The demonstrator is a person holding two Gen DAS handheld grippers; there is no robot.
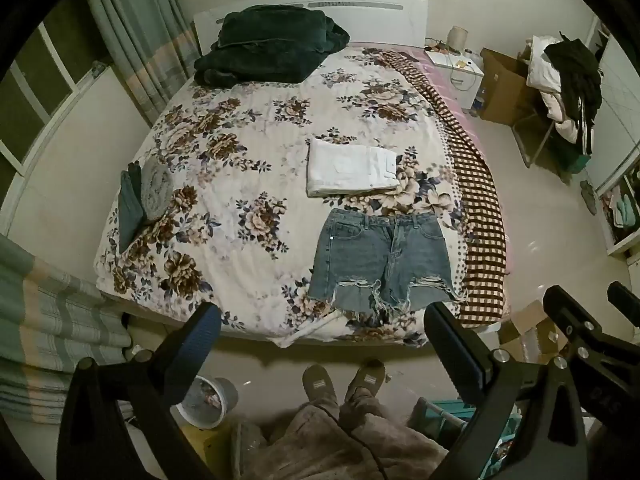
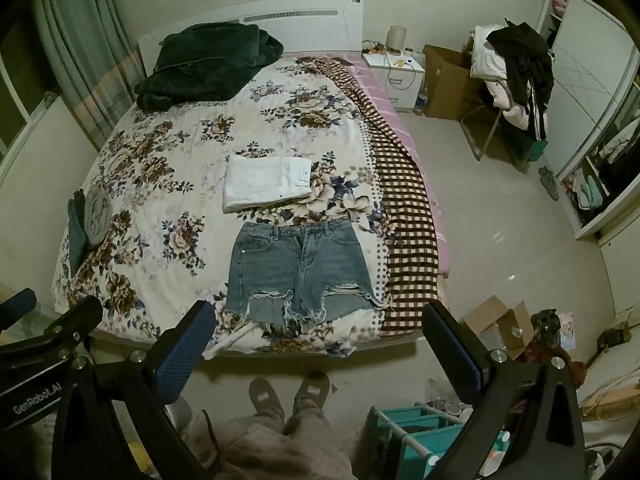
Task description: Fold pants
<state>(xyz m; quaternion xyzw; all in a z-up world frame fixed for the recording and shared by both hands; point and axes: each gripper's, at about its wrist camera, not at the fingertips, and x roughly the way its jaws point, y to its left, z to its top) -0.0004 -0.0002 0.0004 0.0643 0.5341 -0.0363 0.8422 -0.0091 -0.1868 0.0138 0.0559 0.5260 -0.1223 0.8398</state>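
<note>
Blue denim shorts [image 1: 380, 258] with frayed hems lie flat and unfolded near the foot of the bed, waistband away from me; they also show in the right wrist view [image 2: 298, 268]. Folded white pants [image 1: 352, 172] lie just beyond them, also in the right wrist view [image 2: 266, 182]. My left gripper [image 1: 322, 320] is open and empty, held above the floor short of the bed's foot. My right gripper [image 2: 316, 318] is open and empty at the same height; its fingers [image 1: 576, 320] show at the left view's right edge.
The bed has a floral cover [image 1: 248, 168] with a checked blanket [image 1: 476, 208] along its right side. A dark green blanket [image 1: 268, 48] lies at the headboard; grey and green folded items [image 1: 144, 200] lie on the left. A teal rack [image 2: 412, 436], boxes [image 2: 500, 324] and my feet [image 2: 288, 396] are on the floor.
</note>
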